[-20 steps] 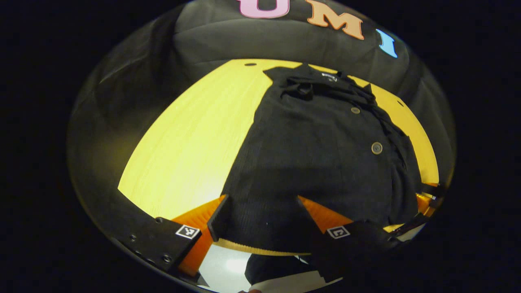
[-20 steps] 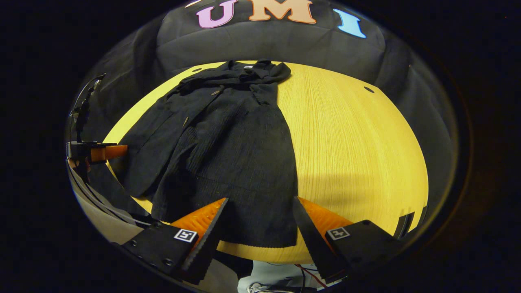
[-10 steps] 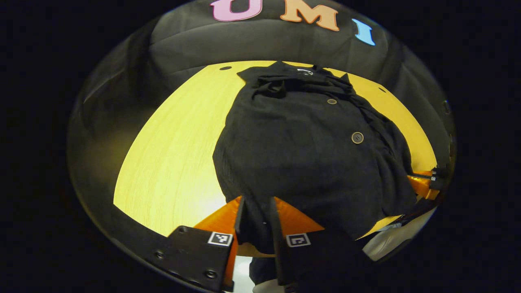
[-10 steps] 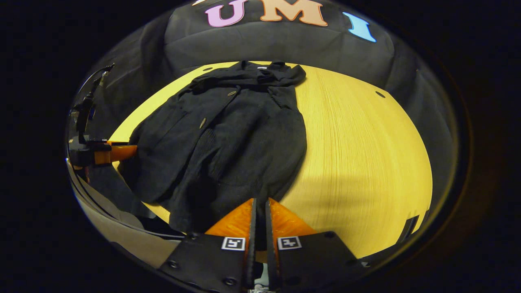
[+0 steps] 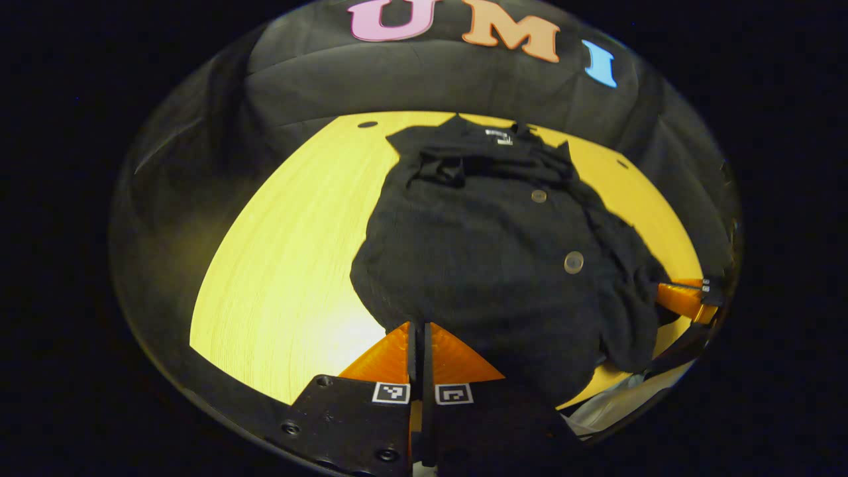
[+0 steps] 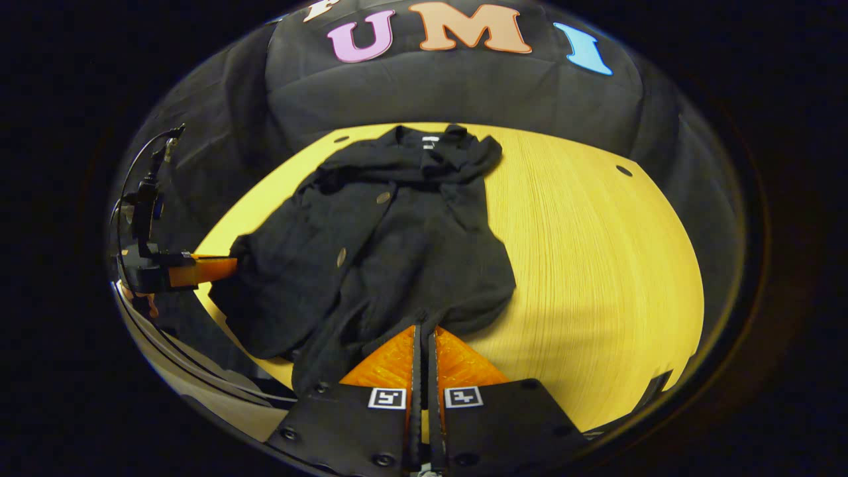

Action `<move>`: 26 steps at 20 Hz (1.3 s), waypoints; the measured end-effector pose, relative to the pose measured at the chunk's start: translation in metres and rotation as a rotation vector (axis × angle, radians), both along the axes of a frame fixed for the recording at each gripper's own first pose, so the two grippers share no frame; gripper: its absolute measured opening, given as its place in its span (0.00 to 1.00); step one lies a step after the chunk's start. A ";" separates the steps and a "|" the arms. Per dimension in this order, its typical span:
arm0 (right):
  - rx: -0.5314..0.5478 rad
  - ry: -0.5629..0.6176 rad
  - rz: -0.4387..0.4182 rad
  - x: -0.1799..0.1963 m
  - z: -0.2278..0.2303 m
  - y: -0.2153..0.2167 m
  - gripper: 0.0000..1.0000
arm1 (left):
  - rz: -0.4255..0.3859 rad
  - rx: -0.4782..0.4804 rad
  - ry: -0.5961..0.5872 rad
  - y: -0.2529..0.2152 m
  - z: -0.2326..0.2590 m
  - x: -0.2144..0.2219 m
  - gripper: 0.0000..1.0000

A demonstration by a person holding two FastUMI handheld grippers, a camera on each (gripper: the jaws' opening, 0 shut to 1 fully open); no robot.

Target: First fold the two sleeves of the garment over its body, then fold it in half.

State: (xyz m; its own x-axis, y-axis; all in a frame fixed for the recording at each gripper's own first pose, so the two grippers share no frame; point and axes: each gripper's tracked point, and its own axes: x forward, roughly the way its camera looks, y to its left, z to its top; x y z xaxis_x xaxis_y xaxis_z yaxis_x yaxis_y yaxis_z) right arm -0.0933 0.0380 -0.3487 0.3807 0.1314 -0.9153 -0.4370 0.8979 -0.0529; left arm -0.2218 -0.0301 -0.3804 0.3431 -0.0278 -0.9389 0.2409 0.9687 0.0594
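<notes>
A black buttoned garment (image 5: 490, 252) lies on the yellow wooden table (image 5: 285, 252), collar (image 5: 497, 136) at the far end and sleeves drawn in over the body. My left gripper (image 5: 419, 326) is shut on the near hem at its left corner. My right gripper (image 6: 424, 328) is shut on the hem at the other corner of the garment (image 6: 384, 245). Both corners are raised and the lower cloth bunches between them. Each gripper also appears in the other's view: the right gripper (image 5: 686, 298) at the far right, the left gripper (image 6: 199, 268) at the far left.
Bare table (image 6: 596, 252) stretches to the right of the garment in the right gripper view, and to its left in the left gripper view. Small dark holes (image 6: 623, 170) mark the tabletop near the far edge. The booth's black cloth wall (image 6: 450, 86) rises behind the table.
Both grippers went from open around the hem to shut on it. They then moved forward, pulling the hem corners off the table's front edge toward the collar.
</notes>
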 end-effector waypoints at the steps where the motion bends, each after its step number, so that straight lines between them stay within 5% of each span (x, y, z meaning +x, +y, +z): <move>1: 0.011 -0.024 0.000 0.018 0.005 0.007 0.07 | 0.014 -0.033 -0.024 -0.010 0.004 0.021 0.00; 7: 0.046 -0.209 0.075 0.163 0.037 0.065 0.07 | 0.022 -0.177 -0.172 -0.064 0.008 0.177 0.00; 12: -0.038 -0.352 0.106 0.294 0.050 0.084 0.07 | 0.030 -0.175 -0.257 -0.091 -0.021 0.288 0.00; 17: -0.116 -0.330 0.072 0.393 0.007 0.094 0.07 | 0.078 -0.124 -0.268 -0.101 -0.084 0.381 0.00; 18: -0.128 -0.315 0.042 0.404 -0.001 0.090 0.07 | 0.079 -0.097 -0.262 -0.097 -0.097 0.391 0.05; 19: -0.134 -0.308 0.024 0.413 -0.006 0.084 0.07 | 0.076 -0.082 -0.268 -0.094 -0.103 0.401 0.21; 20: -0.132 -0.313 0.014 0.424 -0.009 0.081 0.13 | 0.076 -0.078 -0.294 -0.093 -0.104 0.414 0.29; 21: -0.120 -0.323 0.007 0.433 -0.009 0.079 0.35 | 0.073 -0.084 -0.330 -0.091 -0.100 0.425 0.51; 23: -0.181 -0.408 -0.030 0.445 0.000 0.056 0.78 | 0.074 -0.057 -0.418 -0.082 -0.083 0.442 0.81; 24: -0.219 -0.458 -0.037 0.456 0.010 0.044 1.00 | 0.082 -0.051 -0.456 -0.078 -0.072 0.446 0.88; 26: -0.247 -0.541 -0.042 0.463 0.035 0.031 1.00 | 0.108 -0.082 -0.533 -0.075 -0.046 0.455 0.94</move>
